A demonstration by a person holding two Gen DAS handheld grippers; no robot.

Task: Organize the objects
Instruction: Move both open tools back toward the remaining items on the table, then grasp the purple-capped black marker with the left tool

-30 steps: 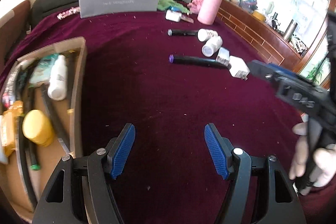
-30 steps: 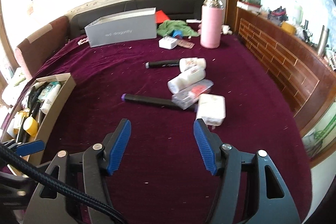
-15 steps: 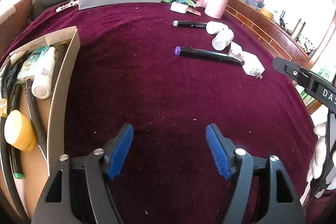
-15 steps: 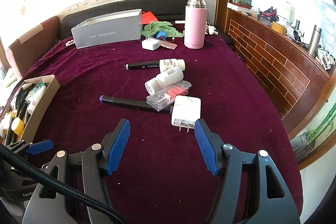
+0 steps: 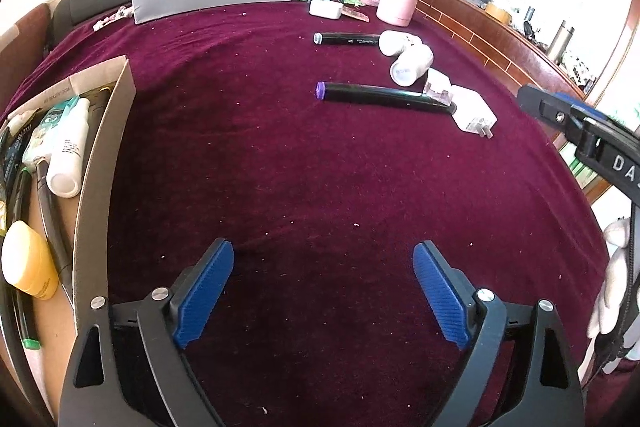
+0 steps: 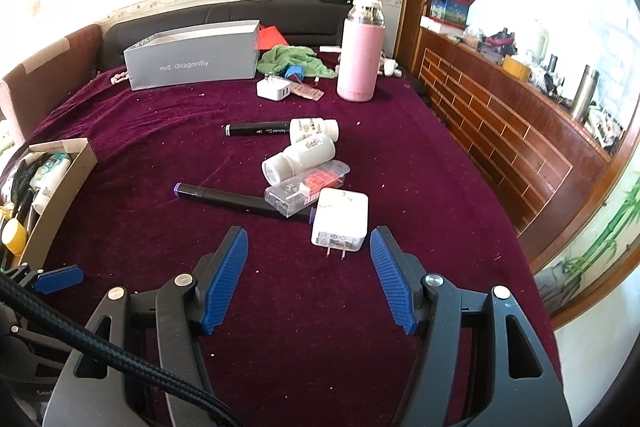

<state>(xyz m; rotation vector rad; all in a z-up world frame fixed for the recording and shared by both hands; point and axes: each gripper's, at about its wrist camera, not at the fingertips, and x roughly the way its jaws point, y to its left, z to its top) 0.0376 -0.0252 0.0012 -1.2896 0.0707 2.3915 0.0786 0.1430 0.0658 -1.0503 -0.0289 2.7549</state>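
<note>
A white charger lies prongs-first just ahead of my right gripper, which is open and holds nothing. Behind the charger are a clear plastic case, a black marker with a purple cap, two white bottles and a second black marker. My left gripper hovers over bare maroon cloth, its jaws opening with nothing between them. To its left stands an open cardboard box holding a white tube, a yellow item and cables. The charger and purple-capped marker lie far ahead to its right.
A grey shoe box, a pink flask, a second white charger and a green cloth sit at the back. A wooden ledge runs along the right. A gloved hand shows at the left view's right edge.
My left gripper's jaws have spread clearly wider and it has sunk a little toward the cloth. The right gripper has tilted slightly, and the charger now sits closer to its fingertips.
</note>
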